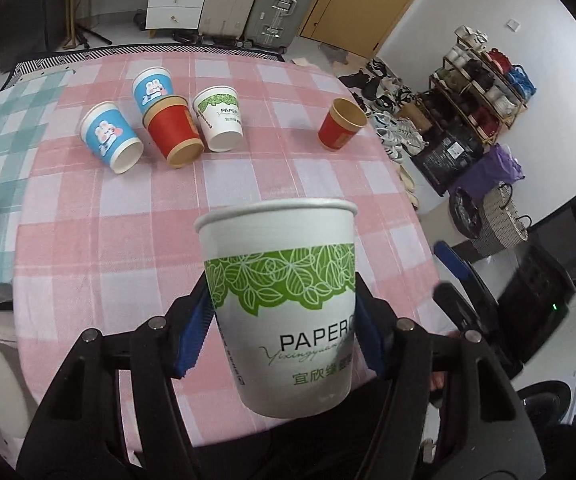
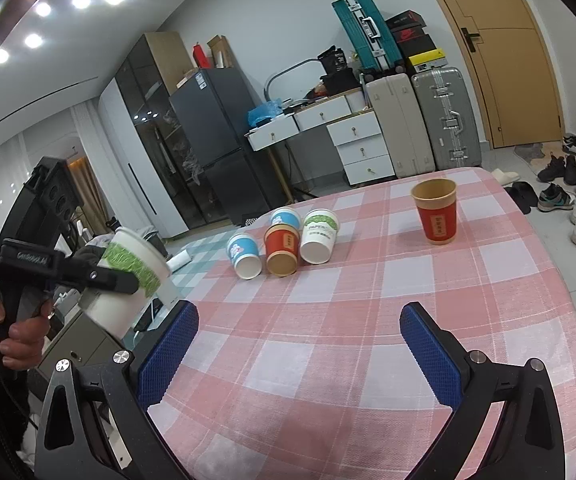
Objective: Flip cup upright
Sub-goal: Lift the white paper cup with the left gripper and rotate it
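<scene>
The left gripper [image 1: 283, 336] has its blue-padded fingers [image 1: 193, 334] closed against both sides of a white paper cup with a green leaf band [image 1: 283, 308]. It holds the cup in the air, mouth up, over the desk's [image 1: 87, 248] 6 o'clock edge. The grip sits low on a thin wall, so a harder squeeze could dent the cup, and a slacker one could let it slide down and drop. In the right wrist view the cup leans, so if it is set down at that tilt it could tip over again.

The right gripper [image 2: 298, 344] has its fingers spread wide with nothing between them, above the checked cloth.

Toward 11 o'clock four cups lie on their sides in a tight cluster [image 1: 163, 120], some touching; a low approach could set them rolling. A red cup [image 1: 342, 124] stands upright at 1 o'clock, well apart.
</scene>
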